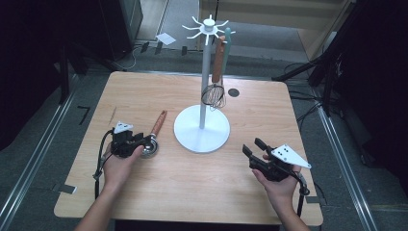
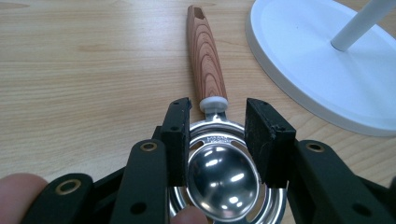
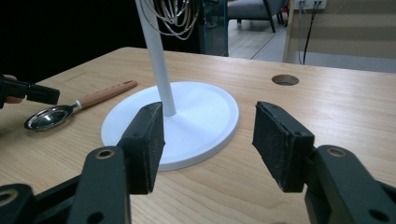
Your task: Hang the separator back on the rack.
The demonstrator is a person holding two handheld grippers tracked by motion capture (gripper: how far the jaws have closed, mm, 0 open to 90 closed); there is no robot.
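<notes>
The left gripper (image 2: 217, 140) straddles the steel bowl of a wooden-handled egg separator (image 2: 219, 177), jaws not visibly pressing. The right gripper (image 3: 210, 144) stands wide, empty.

Bright even overhead light, dark surroundings

Wood-grain handle (image 2: 205, 56), shiny steel bowl (image 2: 223, 179)
</notes>
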